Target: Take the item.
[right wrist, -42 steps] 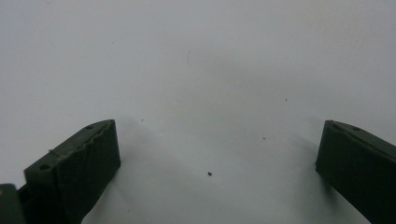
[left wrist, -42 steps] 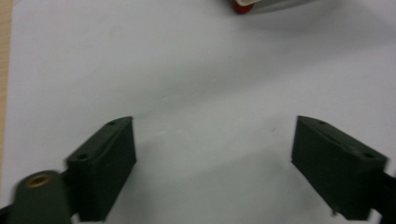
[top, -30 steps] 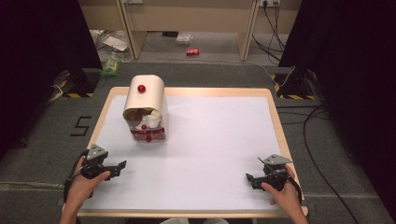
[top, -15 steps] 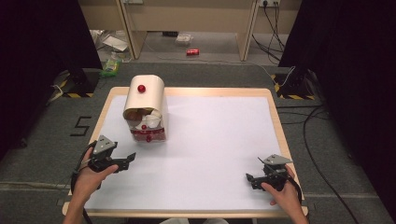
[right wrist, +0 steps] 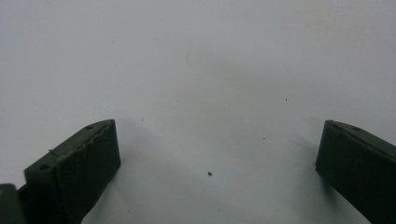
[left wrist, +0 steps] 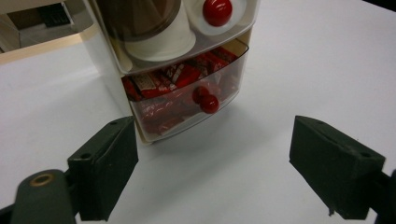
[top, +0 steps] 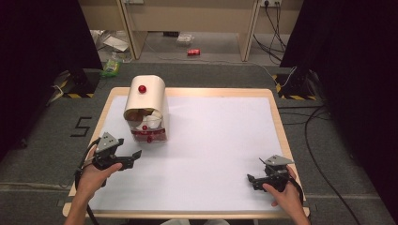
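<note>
Drawer [left wrist: 187,100] of red packets sits at the bottom of the small cabinet [top: 146,108], red knob [left wrist: 208,103] facing your left gripper [top: 133,159]; its jaws gape, empty, just short of that cabinet; your right gripper [top: 251,180] rests well away from the cabinet, jaws wide over bare table [top: 220,140].

Storage box [top: 145,112] near tabletop [top: 220,140] far-left corner; drawer [left wrist: 187,100] at box bottom, packets [left wrist: 180,77] inside. Left gripper [top: 133,159] just before box; right gripper [top: 251,180] near-right corner.
</note>
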`<state>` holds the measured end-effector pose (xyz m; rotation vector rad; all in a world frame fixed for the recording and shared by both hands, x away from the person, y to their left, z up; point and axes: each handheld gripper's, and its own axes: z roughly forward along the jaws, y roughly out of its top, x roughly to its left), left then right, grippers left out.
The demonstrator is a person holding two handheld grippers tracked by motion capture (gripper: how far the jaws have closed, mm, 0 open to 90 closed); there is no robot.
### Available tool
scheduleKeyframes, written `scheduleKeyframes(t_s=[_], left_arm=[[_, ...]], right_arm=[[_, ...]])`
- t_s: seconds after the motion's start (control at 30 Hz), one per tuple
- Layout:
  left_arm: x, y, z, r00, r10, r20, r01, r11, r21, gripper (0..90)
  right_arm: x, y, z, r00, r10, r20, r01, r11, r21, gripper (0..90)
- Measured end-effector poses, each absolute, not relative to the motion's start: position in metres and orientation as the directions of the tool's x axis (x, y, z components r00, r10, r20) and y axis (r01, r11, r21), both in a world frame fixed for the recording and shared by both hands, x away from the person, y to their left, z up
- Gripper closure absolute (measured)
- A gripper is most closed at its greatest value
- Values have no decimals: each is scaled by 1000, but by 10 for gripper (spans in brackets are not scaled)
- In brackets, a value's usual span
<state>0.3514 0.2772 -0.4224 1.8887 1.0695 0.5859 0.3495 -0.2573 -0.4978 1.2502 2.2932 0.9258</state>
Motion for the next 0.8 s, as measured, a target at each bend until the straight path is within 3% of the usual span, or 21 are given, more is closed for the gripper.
scheduleKeyframes(t_s=[0.8], left_arm=[[361,258,-378,591,807,10,370,-282,885,152]], right_arm=[[350,-257,-498,-538,843,-8,601,391,697,2]])
